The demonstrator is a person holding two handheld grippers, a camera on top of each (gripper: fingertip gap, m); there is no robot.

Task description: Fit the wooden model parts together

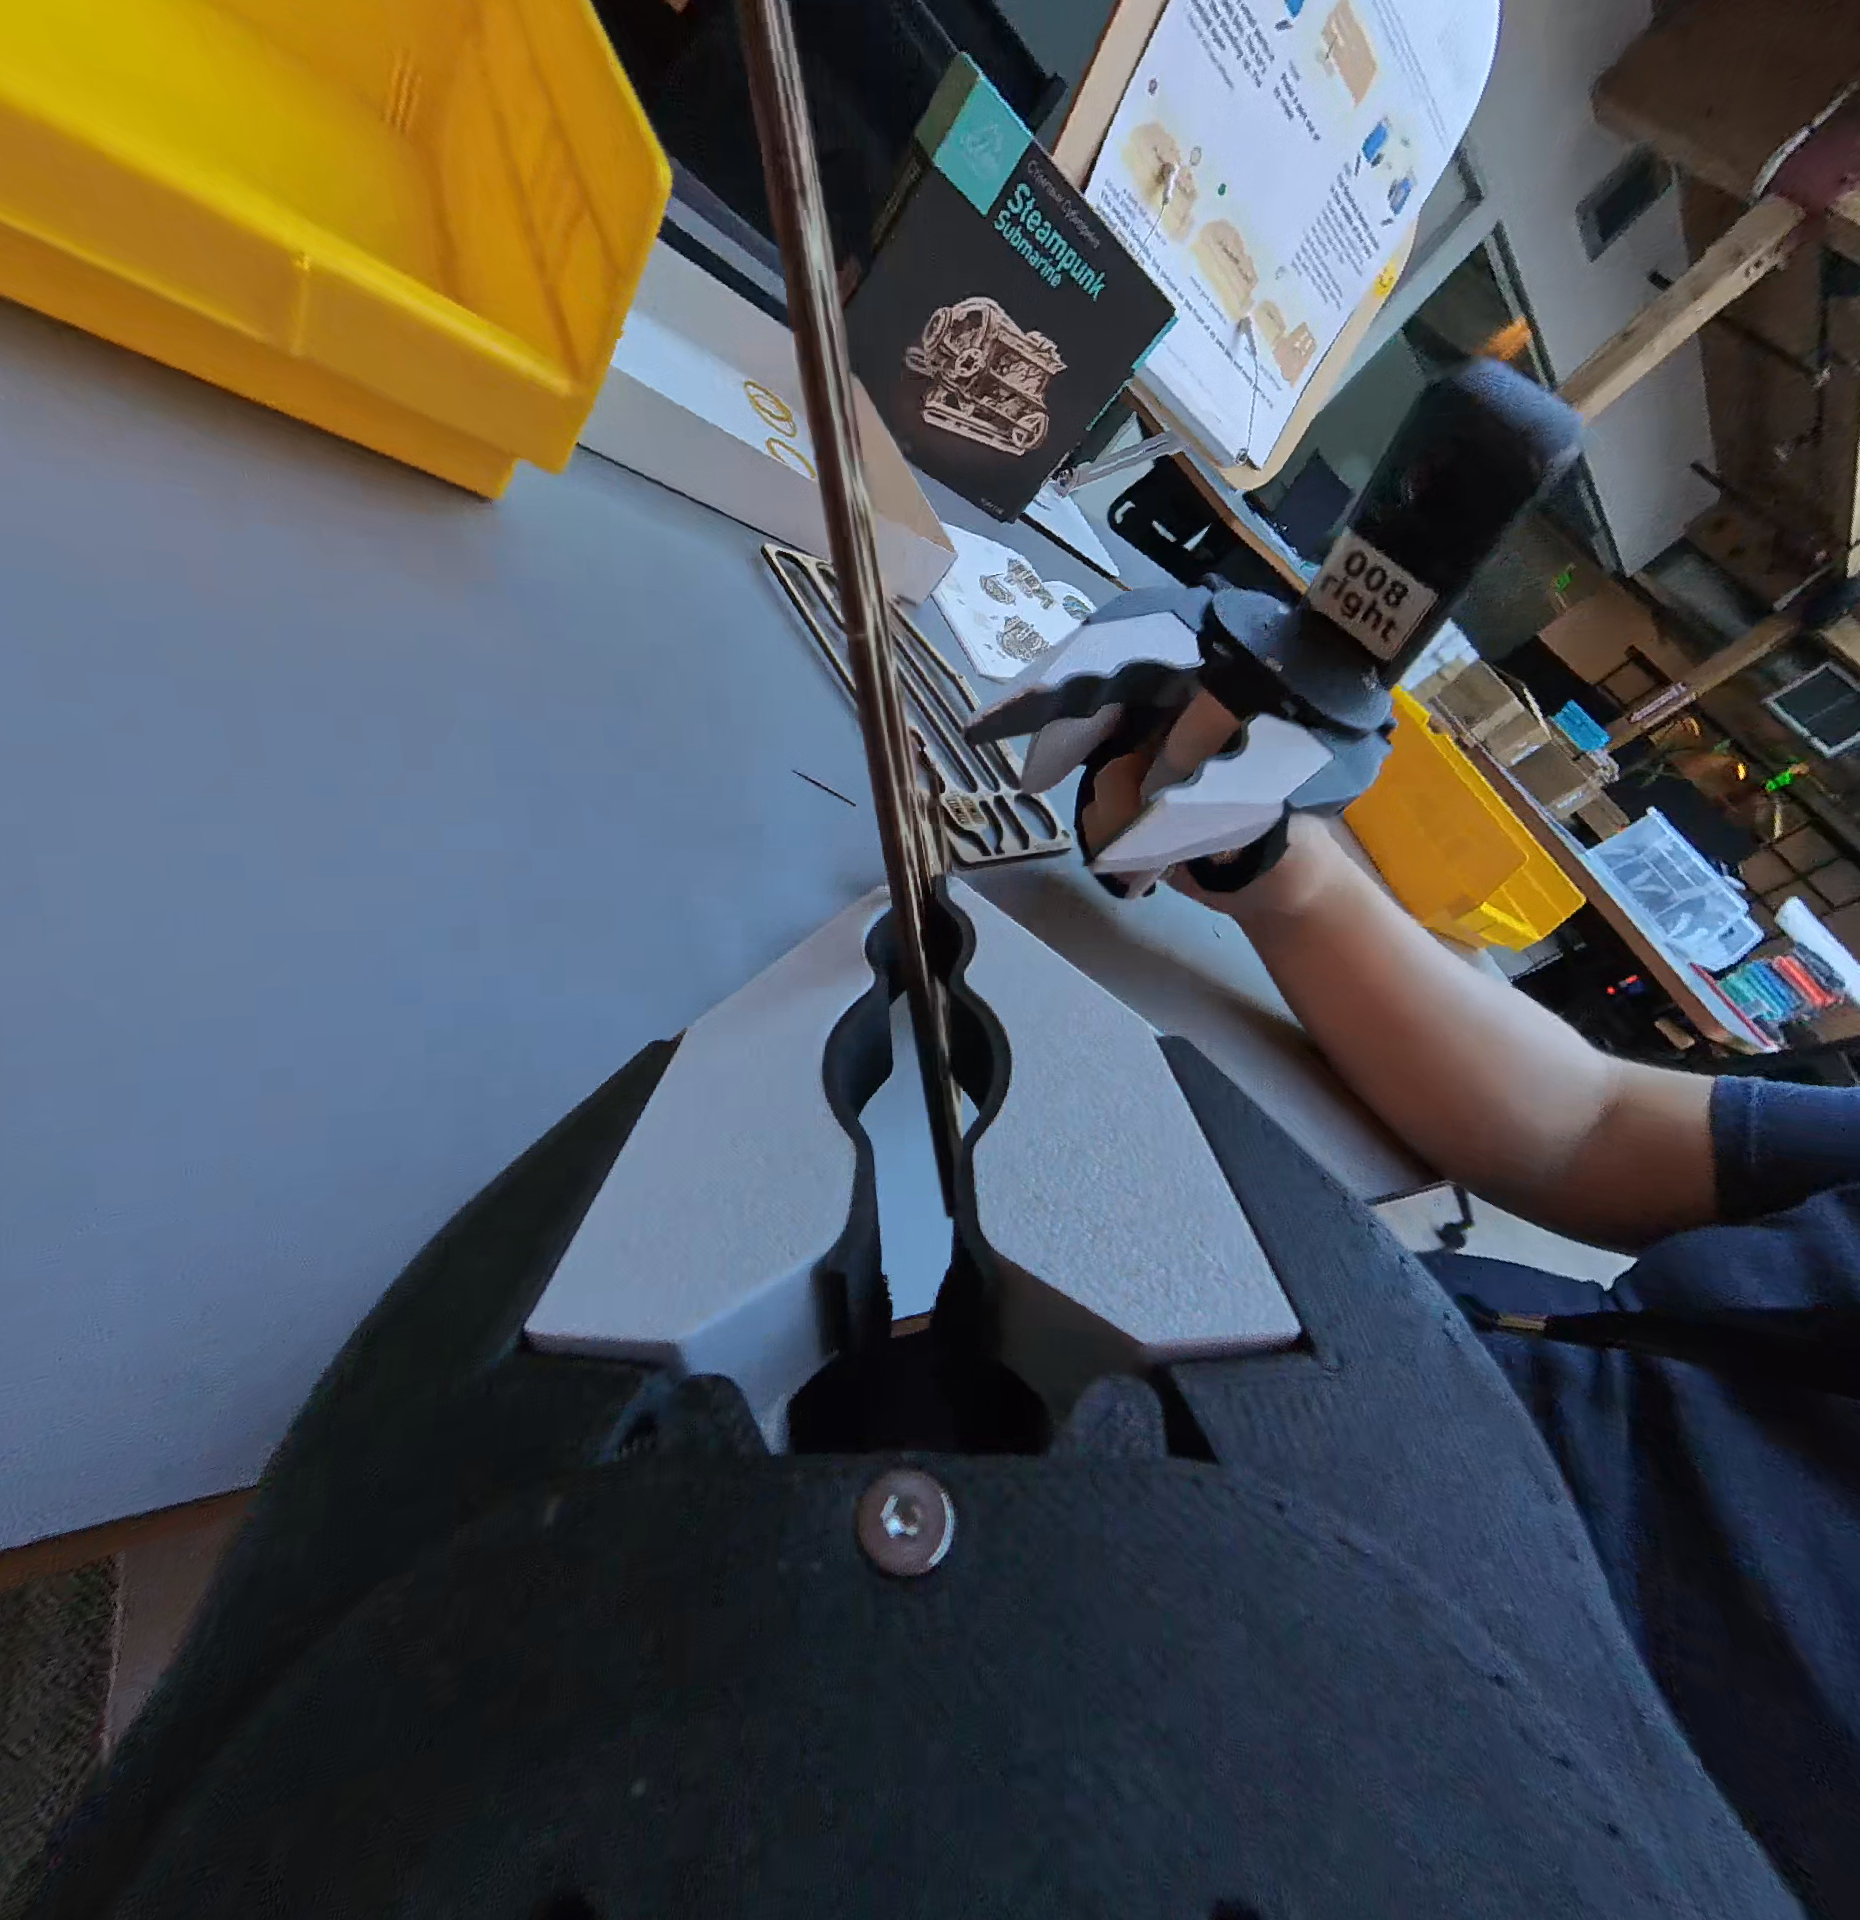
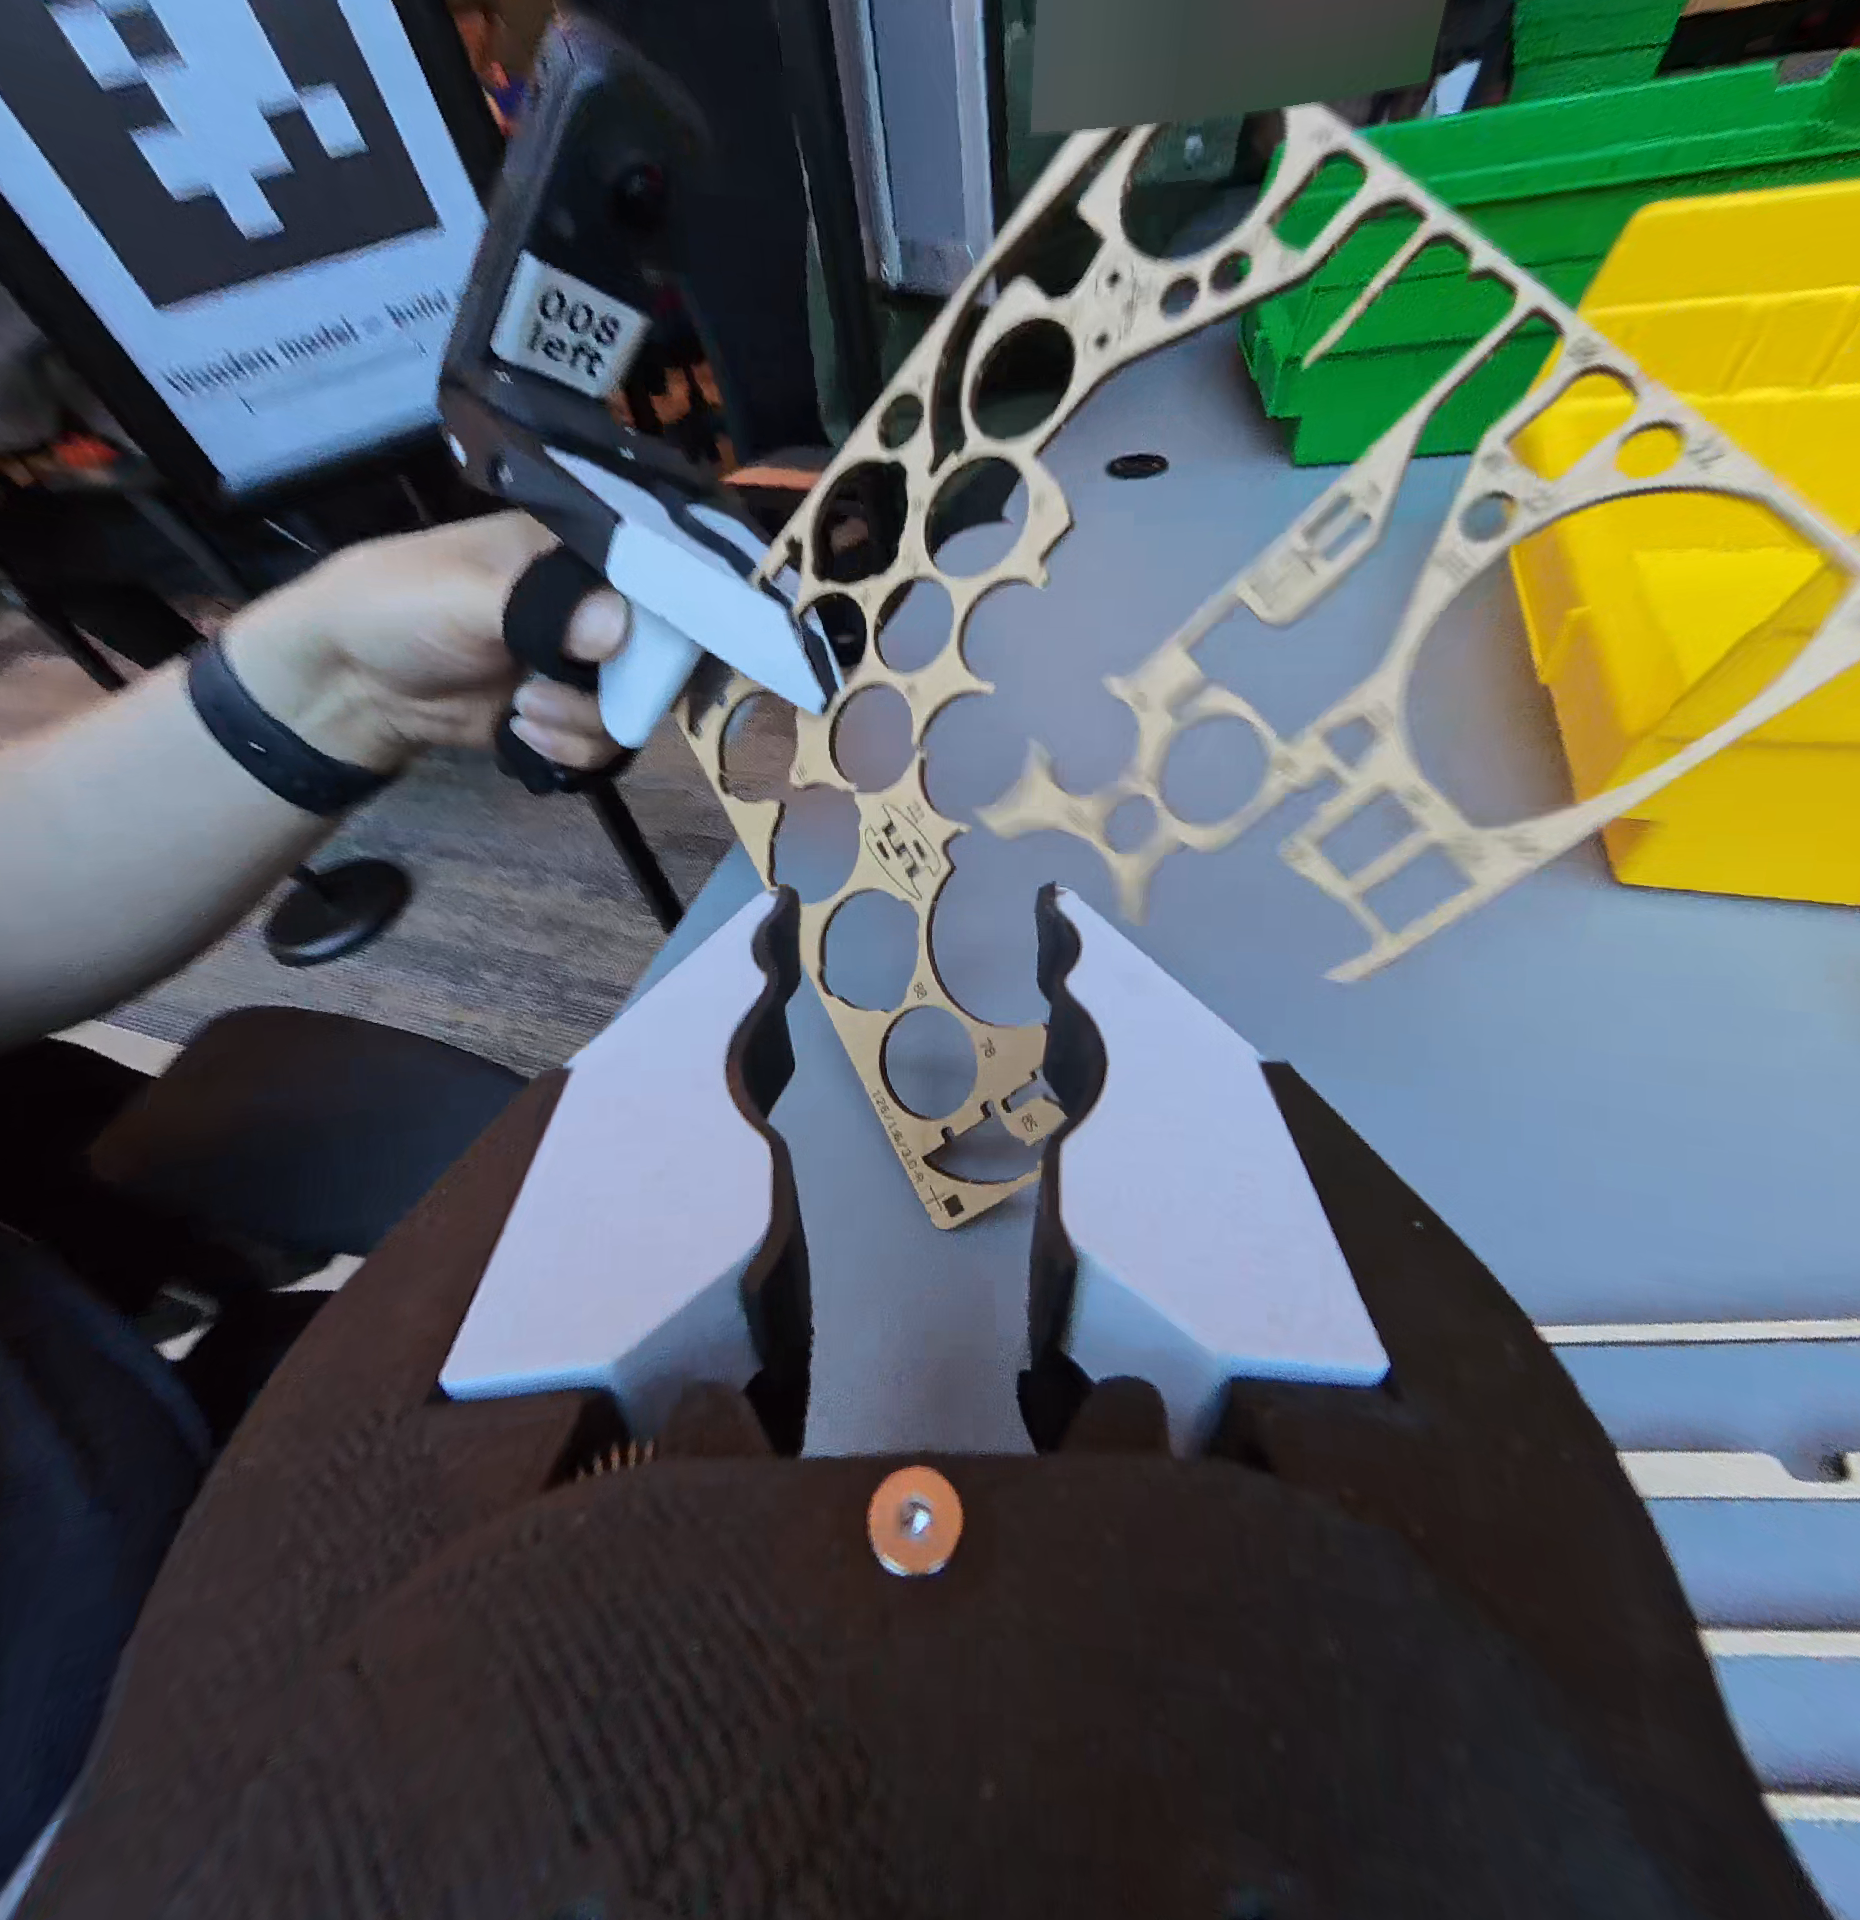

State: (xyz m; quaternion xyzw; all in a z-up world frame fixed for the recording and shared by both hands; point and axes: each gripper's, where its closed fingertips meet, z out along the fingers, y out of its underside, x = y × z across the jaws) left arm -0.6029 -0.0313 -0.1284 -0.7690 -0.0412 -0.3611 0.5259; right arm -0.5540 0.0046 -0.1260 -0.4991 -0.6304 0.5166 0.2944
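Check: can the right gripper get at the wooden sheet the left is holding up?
Probably yes. The right gripper is open with the wooden sheet just beyond its fingertips, nothing between them. The left gripper clamps only one edge.

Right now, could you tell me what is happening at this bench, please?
A person holds a gripper in each hand. The left gripper is shut on the edge of a thin wooden parts sheet, held up off the grey table; most of its pieces are already punched out. The right gripper is open and empty, with the sheet's lower corner in front of its fingers. Another wooden sheet lies flat on the table.
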